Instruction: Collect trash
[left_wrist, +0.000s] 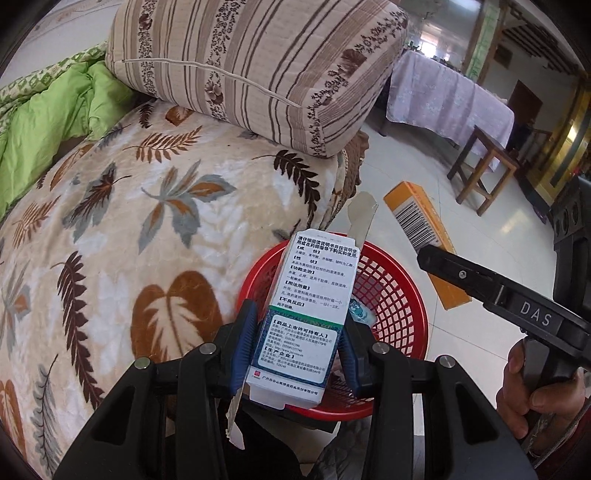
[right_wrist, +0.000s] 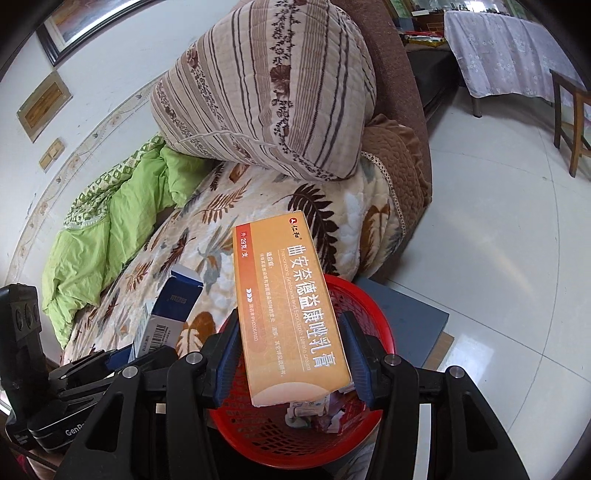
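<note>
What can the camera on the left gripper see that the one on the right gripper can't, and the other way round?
Only the left wrist view shows the printed back of the white medicine box clamped in the left gripper, and the person's hand on the other tool.

Only the right wrist view shows the front of the orange cream box held by the right gripper, a framed picture on the wall, and the grey platform under the basket.

Both show the red basket below the boxes, the striped pillow and the green quilt.
</note>
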